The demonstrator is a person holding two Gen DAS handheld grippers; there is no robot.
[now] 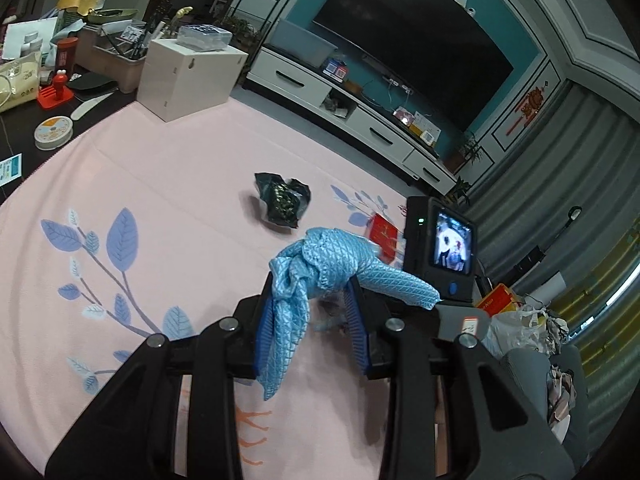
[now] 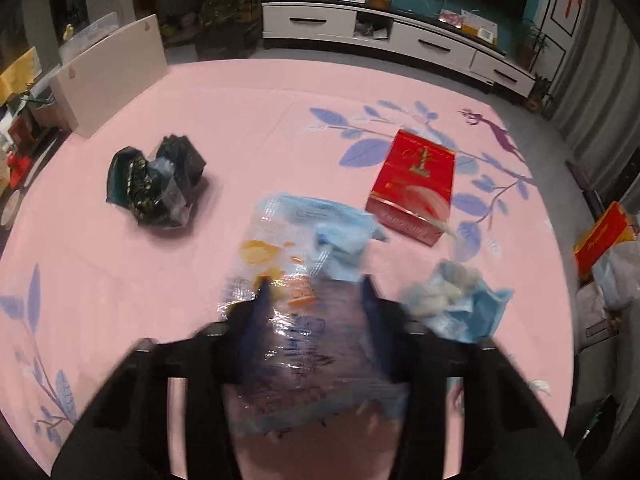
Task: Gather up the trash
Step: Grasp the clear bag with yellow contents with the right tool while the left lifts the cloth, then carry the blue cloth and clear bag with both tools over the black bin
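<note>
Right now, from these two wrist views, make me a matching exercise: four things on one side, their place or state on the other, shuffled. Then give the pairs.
Things:
1. blue cloth
2. clear plastic wrapper
3. red box
4. dark crumpled bag

Place or state:
A. lying flat on the leaf print of the pink mat
B. draped over the left gripper
C. lying over the right gripper
D. crumpled on the mat, left of the red box

Pairs: 1-B, 2-C, 3-A, 4-D

I can't read any text from here: the gold lettering on the flat red cardboard box (image 2: 414, 184), at one o'clock, is too blurred.
</note>
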